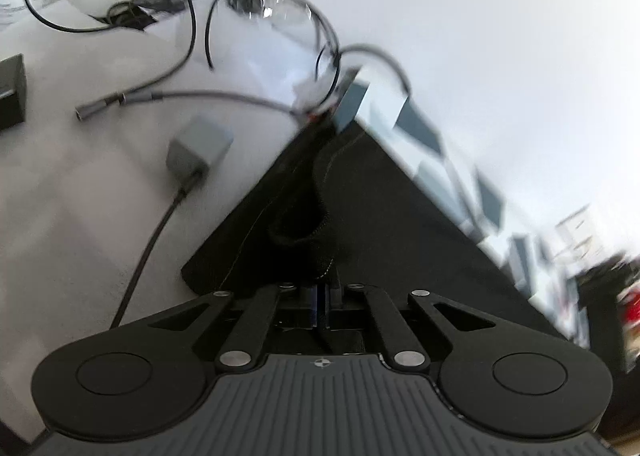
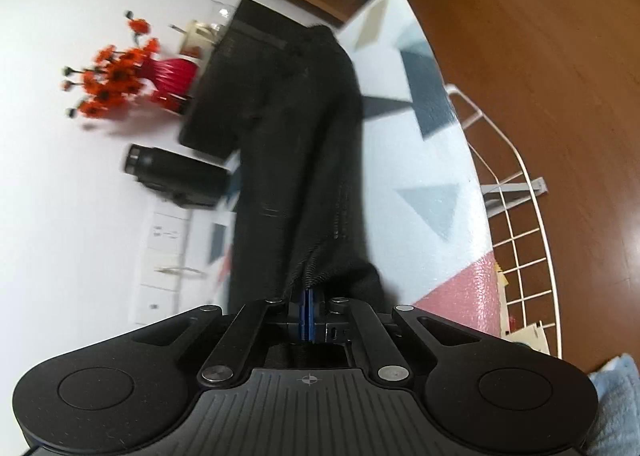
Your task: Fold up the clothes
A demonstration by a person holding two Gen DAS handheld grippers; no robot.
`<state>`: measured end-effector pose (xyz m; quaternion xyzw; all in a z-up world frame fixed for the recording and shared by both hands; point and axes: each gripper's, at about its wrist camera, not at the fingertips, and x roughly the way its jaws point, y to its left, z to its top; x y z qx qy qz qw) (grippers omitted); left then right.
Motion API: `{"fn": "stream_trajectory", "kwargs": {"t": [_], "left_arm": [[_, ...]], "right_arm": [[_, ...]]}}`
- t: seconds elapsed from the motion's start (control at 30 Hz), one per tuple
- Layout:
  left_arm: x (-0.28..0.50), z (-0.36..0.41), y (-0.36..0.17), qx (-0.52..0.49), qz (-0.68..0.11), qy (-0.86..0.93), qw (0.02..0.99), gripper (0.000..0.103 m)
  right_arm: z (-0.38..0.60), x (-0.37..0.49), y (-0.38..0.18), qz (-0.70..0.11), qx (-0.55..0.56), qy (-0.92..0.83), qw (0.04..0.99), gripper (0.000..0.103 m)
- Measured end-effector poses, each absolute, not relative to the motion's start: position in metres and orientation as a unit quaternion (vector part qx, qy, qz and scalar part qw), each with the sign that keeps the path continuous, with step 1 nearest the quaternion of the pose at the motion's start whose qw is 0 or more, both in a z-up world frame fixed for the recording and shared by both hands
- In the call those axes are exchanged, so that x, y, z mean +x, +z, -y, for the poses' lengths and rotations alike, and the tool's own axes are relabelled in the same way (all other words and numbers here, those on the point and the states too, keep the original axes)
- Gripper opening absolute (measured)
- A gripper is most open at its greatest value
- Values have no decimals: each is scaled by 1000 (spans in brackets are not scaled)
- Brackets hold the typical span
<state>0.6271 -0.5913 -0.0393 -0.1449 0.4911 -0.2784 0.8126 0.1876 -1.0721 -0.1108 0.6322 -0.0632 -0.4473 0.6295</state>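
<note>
Both grippers' fingers closed, left gripper [image 1: 322, 296] pinching black garment [image 1: 360, 208], right gripper [image 2: 307, 306] clamped on its edge

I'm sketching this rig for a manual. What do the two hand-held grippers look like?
Both look alike: the left hand-held gripper and right hand-held gripper have matte black ribbed bodies with a small crosshair mark, round side discs, black linkage bars with silver pivots, and blue finger pads. No sleeves show.

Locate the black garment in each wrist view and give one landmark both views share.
Left wrist: black garment fills the lower centre, running up from the tool.
Right wrist: it runs from the tool up the centre to the top.
Shared landmark: the patterned cloth under it.
</note>
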Motion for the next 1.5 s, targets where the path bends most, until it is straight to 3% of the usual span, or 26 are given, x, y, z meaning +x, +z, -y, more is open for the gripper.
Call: {"fn": "stream_trajectory", "kwargs": {"t": [0.13,0.3,0.4,0.43,0.53,0.67,0.7,0.9,1.03,1.13,1.27,1.5], "left_arm": [[622,583,-30,-132,-474,-269,828,3],[623,584,-67,-106,-518,-226,818,5],[622,590,-69,-82,-510,-224,826,9],[621,593,-66,-73,-507,-225,829,15],[618,596,-52,-61,-484,-222,844,44],[607,604,-33,-36,-436,-214,874,75],[602,609,-28,-20,-421,-221,879,77],[567,646,-4,55,-328,-337,881,77],[546,693,-4,110,-305,-439,838,77],[537,744,-14,134,-335,-490,793,76],[521,814,-33,142,-374,-516,758,68],[493,900,-79,187,-415,-482,749,69]], "right_arm": [[1065,179,-120,11,627,-493,604,1],[1059,189,-138,-37,606,-543,579,3],[1057,197,-124,-70,570,-577,581,27],[1054,197,-116,-71,559,-586,582,31],[1046,197,-93,-57,529,-600,597,34],[1049,215,-68,-60,476,-582,656,35],[1052,222,-64,-65,465,-573,672,35],[1077,279,-38,-135,424,-506,739,37],[1098,326,-18,-189,360,-468,785,43],[1117,364,-14,-253,276,-427,823,51],[1140,408,-26,-345,152,-383,843,52],[1199,456,-74,-453,127,-275,839,52]]}}
